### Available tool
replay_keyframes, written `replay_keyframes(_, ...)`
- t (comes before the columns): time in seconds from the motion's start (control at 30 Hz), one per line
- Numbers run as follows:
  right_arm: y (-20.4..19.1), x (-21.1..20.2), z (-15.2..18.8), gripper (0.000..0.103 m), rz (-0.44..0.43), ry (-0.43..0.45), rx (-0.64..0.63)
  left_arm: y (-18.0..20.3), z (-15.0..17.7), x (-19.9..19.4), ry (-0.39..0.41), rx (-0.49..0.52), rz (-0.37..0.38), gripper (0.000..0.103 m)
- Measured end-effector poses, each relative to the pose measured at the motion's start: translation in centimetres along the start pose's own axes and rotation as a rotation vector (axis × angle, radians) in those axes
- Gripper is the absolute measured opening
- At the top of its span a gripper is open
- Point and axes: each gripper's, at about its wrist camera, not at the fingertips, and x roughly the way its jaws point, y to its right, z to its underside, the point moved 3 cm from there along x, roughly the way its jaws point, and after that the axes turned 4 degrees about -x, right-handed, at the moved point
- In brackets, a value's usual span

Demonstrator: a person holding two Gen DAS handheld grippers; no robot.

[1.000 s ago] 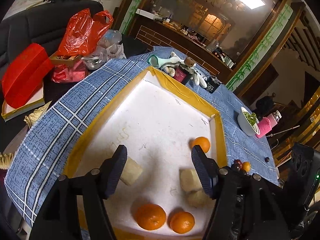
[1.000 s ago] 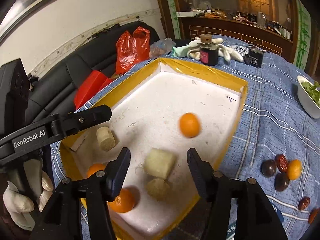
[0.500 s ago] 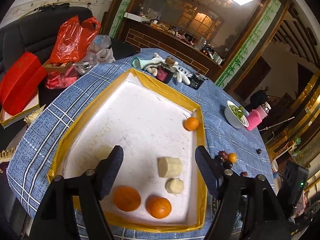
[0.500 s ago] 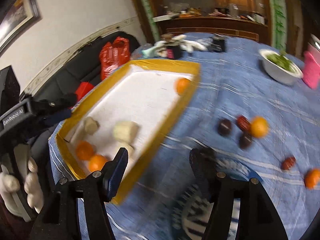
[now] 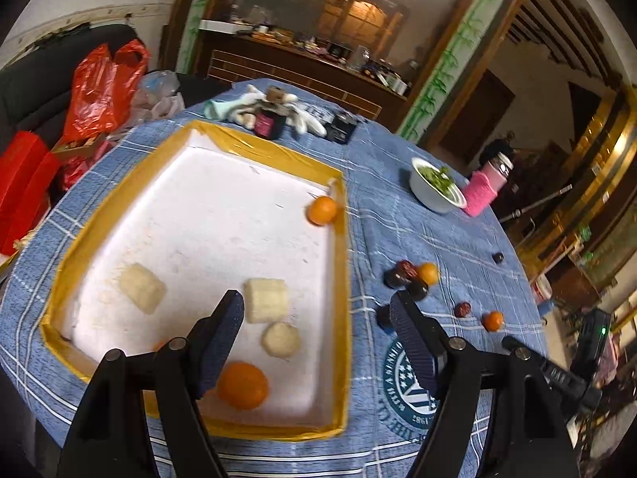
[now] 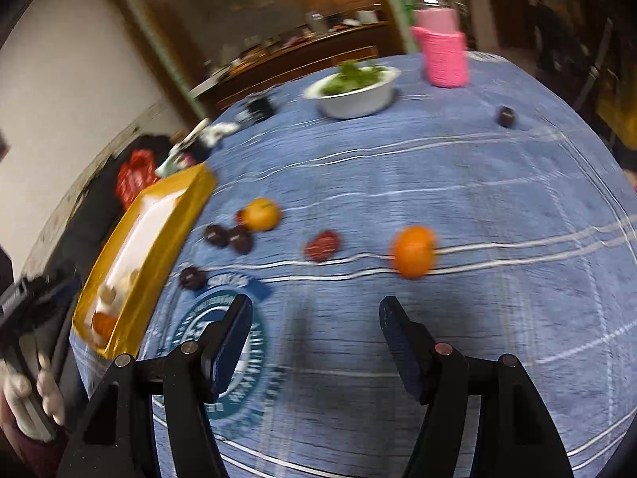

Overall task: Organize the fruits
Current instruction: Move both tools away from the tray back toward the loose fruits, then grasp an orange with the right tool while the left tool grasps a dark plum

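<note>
A white tray with a yellow rim [image 5: 342,239] lies on the blue checked tablecloth. It holds oranges [image 5: 243,385] [image 5: 321,210] and three pale peeled pieces [image 5: 266,299]. Loose fruit lies on the cloth to its right: a small orange [image 5: 428,273], dark dates [image 5: 406,270] and another orange [image 5: 493,320]. My left gripper [image 5: 316,308] is open and empty above the tray's near right corner. My right gripper [image 6: 314,318] is open and empty above the cloth, short of an orange [image 6: 413,251], a red date [image 6: 321,245] and a dark cluster [image 6: 235,237]. The tray [image 6: 159,247] is at its left.
A white bowl of greens [image 5: 436,191] [image 6: 354,91] and a pink-sleeved jar [image 5: 485,189] [image 6: 444,49] stand at the far side. A dark jar, gloves and a black box [image 5: 274,117] sit behind the tray. Red bags [image 5: 103,83] lie on the sofa at left.
Both grippers have pulled back from the tray and swung right. The right one now faces the loose fruit on the cloth. Both stayed open.
</note>
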Motion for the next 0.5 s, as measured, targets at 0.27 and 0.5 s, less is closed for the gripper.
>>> replay_keyframes(0.27, 3.7, -0.3, -1.3, 0.071, 0.071, 0.015, 0.01, 3.5, 1.1, 2.4, -0.057, 0.094, -0.004, 0.075)
replay_keyframes(0.5, 4.8, 2.1, -2.3, 0.071, 0.069, -0.022, 0.025, 6.7, 2.3, 5.4, -0.122, 0.178, -0.004, 0.075)
